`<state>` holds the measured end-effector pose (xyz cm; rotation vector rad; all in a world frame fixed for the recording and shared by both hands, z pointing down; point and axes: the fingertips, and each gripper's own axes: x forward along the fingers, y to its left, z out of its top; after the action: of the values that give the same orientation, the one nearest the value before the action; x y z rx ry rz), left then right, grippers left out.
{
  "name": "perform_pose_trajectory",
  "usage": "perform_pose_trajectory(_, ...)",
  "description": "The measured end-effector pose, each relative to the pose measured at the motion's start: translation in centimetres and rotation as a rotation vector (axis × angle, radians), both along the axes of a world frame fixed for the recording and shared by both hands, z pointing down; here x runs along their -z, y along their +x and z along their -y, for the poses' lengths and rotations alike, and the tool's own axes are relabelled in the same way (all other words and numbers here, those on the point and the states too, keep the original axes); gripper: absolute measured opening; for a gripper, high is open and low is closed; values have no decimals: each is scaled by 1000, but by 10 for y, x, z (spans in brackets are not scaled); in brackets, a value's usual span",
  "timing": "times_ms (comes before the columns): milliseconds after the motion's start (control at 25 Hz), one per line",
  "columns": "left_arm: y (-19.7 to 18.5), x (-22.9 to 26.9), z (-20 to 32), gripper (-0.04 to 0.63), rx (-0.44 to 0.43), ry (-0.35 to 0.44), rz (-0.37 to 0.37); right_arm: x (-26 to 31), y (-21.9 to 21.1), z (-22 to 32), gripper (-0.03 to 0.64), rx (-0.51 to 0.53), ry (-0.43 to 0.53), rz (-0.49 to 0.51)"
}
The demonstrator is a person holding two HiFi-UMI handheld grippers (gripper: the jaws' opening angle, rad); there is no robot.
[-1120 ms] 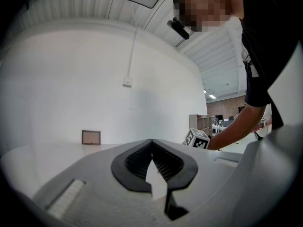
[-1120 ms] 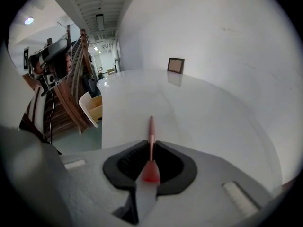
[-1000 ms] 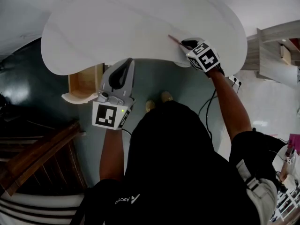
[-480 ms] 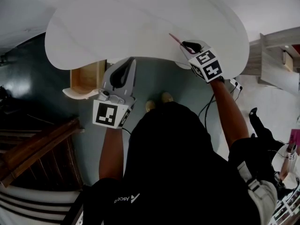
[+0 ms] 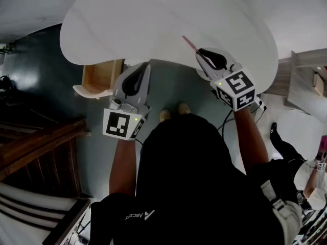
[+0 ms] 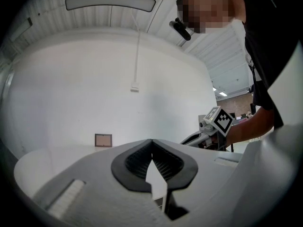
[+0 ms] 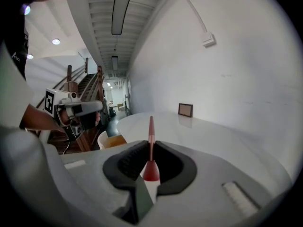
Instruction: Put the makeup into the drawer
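A thin pink-red makeup stick (image 5: 189, 43) points out from my right gripper (image 5: 201, 55), which is shut on its thicker end and hangs above the near edge of the white table (image 5: 168, 19). In the right gripper view the stick (image 7: 151, 148) stands upright between the dark pads. An open wooden drawer (image 5: 102, 76) juts from under the table at the left, also seen as the drawer (image 7: 112, 141) past the jaws. My left gripper (image 5: 144, 68) floats just right of the drawer, shut and empty; its pads (image 6: 142, 161) meet at the tips.
A small brown frame (image 6: 103, 140) leans against the wall at the table's far side. A dark wooden staircase (image 5: 36, 147) fills the left floor area. The person's feet (image 5: 173, 111) and a cable (image 5: 227, 119) lie below the table's near edge.
My right gripper has lifted off the tabletop with the makeup stick and drawn back toward the person. The left gripper has shifted only slightly and stays shut.
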<state>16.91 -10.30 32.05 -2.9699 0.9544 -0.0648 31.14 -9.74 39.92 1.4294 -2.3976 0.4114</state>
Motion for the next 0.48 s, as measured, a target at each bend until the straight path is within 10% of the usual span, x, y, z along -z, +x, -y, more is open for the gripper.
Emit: perform_pose_trajectory(480, -28, 15, -18, 11, 185, 42, -7, 58, -49, -6, 51, 224, 136, 83)
